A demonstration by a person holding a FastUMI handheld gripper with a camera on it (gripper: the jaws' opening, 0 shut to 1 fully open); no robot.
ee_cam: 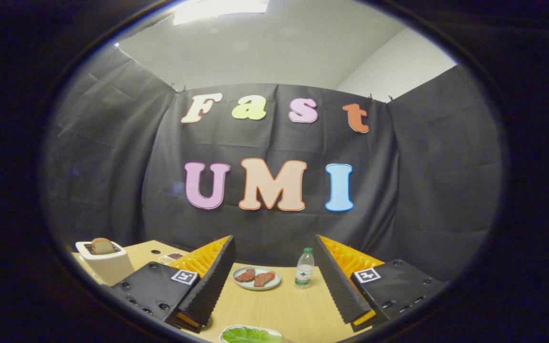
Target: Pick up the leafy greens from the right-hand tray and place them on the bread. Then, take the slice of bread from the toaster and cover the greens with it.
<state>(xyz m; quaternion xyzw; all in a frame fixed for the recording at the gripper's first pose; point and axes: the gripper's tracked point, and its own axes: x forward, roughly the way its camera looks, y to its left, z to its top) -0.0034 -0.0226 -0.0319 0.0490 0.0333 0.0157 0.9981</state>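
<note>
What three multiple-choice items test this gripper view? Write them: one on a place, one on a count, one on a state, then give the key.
1. Where does the water bottle stand?
A. Beside the plate, beyond the fingers
B. On top of the toaster
C. Between the fingertips, touching both

2. How many reddish patties lie on that plate?
A. One
B. Two
C. Four

3. How is the gripper?
A. Shut on the greens
B. Shut on the bottle
C. Open, holding nothing

Key: 1 A, the bottle stands on the table next to the plate. 2 B, two pieces lie side by side. 3 C, the fingers stand wide apart, with the leafy greens just below them and the bread up in the toaster.
</note>
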